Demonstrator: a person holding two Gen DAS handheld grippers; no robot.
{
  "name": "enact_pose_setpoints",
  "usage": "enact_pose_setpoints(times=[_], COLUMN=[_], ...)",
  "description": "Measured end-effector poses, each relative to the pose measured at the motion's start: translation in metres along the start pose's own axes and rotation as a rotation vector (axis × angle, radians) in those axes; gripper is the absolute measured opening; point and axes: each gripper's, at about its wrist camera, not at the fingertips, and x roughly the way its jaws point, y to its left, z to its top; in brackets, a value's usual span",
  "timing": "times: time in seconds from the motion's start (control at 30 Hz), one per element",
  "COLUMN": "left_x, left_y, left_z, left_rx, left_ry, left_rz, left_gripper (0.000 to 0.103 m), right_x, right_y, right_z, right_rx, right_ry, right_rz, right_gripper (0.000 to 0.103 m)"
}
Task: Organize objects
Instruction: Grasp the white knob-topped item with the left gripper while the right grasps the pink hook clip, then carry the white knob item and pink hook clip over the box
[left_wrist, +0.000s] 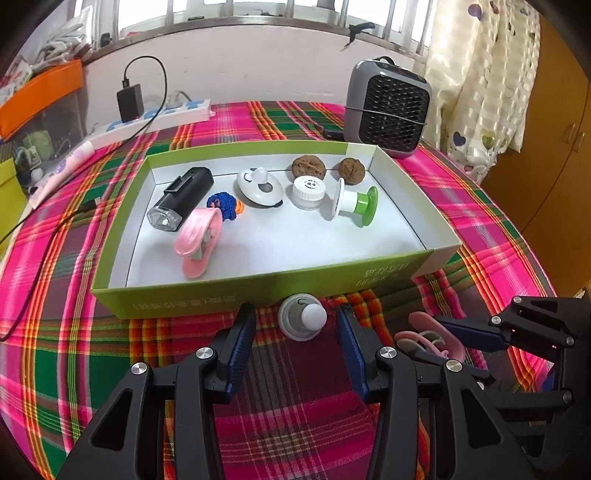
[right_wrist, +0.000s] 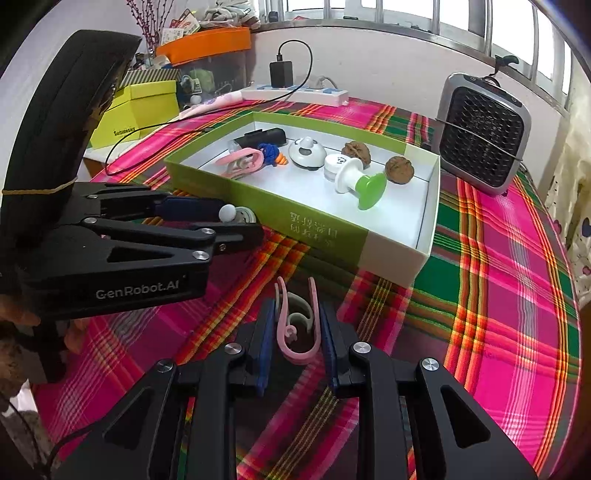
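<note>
Right tongs (right_wrist: 295, 332): closing on a pink clip (right_wrist: 297, 325), the blue pads pressing its two arms from either side, just in front of the green box (right_wrist: 258, 206), at that box's near wall. Left tongs (left_wrist: 295, 332): standing apart, pads touching nothing, a small white-knobbed round piece (left_wrist: 302, 319) sitting between them on the cloth, just outside the box's near wall; seen from the right wrist view, these tongs are reaching in level with the box's near left corner. Green box, white inside, lying open on the plaid cloth (left_wrist: 74, 295) covering the counter and holding, left to right: a black bike light (left_wrist: 181, 201), a second pink clip (left_wrist: 197, 240) leaning in front of it, a blue knitted piece (left_wrist: 221, 205) with an orange tip, a white round gadget (left_wrist: 258, 188), a white capped jar (left_wrist: 306, 190), a white-and-green spool-shaped piece (left_wrist: 354, 203) lying on its side, and two walnuts (left_wrist: 308, 167) along the box's far wall. Behind the box to the right: a grey fan heater (left_wrist: 388, 107). Behind the box to the left: a white power strip (left_wrist: 162, 114) carrying a black charger (left_wrist: 130, 99) with its cable trailing across the cloth. Further left of the box: a yellow carton (right_wrist: 140, 110) and an orange-lidded container (right_wrist: 207, 44).
</note>
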Motion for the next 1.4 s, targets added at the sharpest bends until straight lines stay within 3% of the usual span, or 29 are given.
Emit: enact_pose_setpoints(times=[0.3, 1.4], left_x=[0.0, -0.01], left_y=[0.002, 0.0], left_z=[0.0, -0.004], left_rx=[-0.007, -0.008], left_ry=[-0.002, -0.025], left_rz=[0.024, 0.013], left_gripper=[0.024, 0.023], right_x=[-0.001, -0.005], right_y=[0.002, 0.0], right_z=[0.0, -0.001], right_rx=[-0.003, 0.013], right_ry=[-0.001, -0.006], right_rz=[0.003, -0.014], right_gripper=[0.024, 0.024])
